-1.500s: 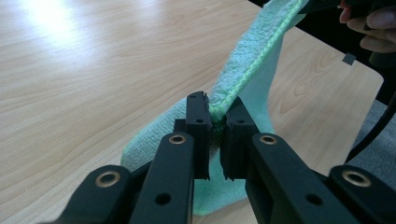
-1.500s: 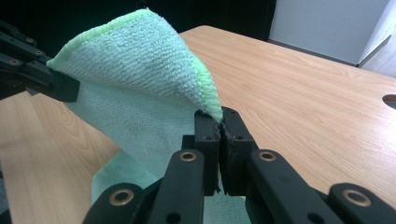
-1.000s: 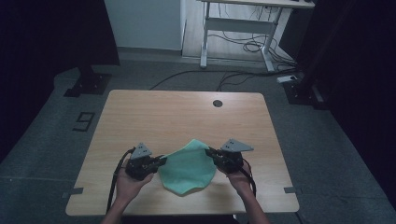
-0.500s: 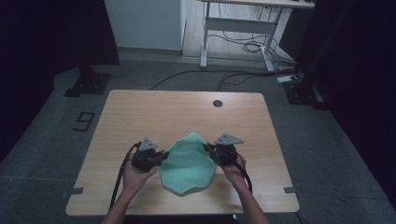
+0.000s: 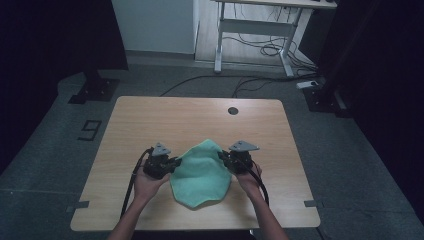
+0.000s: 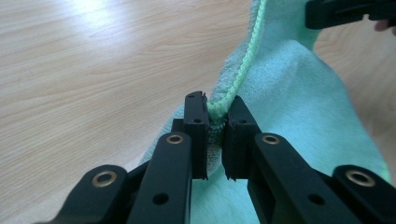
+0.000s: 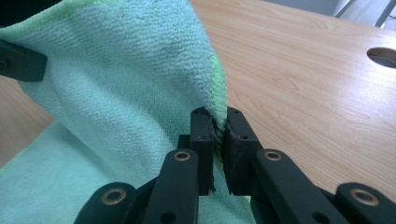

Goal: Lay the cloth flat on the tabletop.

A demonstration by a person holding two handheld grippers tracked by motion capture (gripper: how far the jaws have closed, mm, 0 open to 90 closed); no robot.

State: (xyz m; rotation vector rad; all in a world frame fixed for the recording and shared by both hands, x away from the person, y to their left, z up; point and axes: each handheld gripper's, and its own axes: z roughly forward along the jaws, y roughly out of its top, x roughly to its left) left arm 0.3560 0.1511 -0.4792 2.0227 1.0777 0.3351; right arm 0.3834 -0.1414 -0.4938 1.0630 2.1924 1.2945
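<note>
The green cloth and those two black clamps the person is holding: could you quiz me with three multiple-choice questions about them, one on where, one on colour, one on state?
1. Where does the cloth lie on the table?
A. On the near half, between the two hands
B. At the far edge, by the round hole
C. On the floor

2. What colour is the cloth?
A. Red
B. Light green
C. White

3. How do the left gripper and the right gripper stand?
A. Both open, clear of the cloth
B. One shut, one open
C. Both shut on the cloth's edge

Answers: 1 A, the high view shows it between the hands; 2 B, green in every view; 3 C, each gripper view shows the hem pinched between the jaws.
</note>
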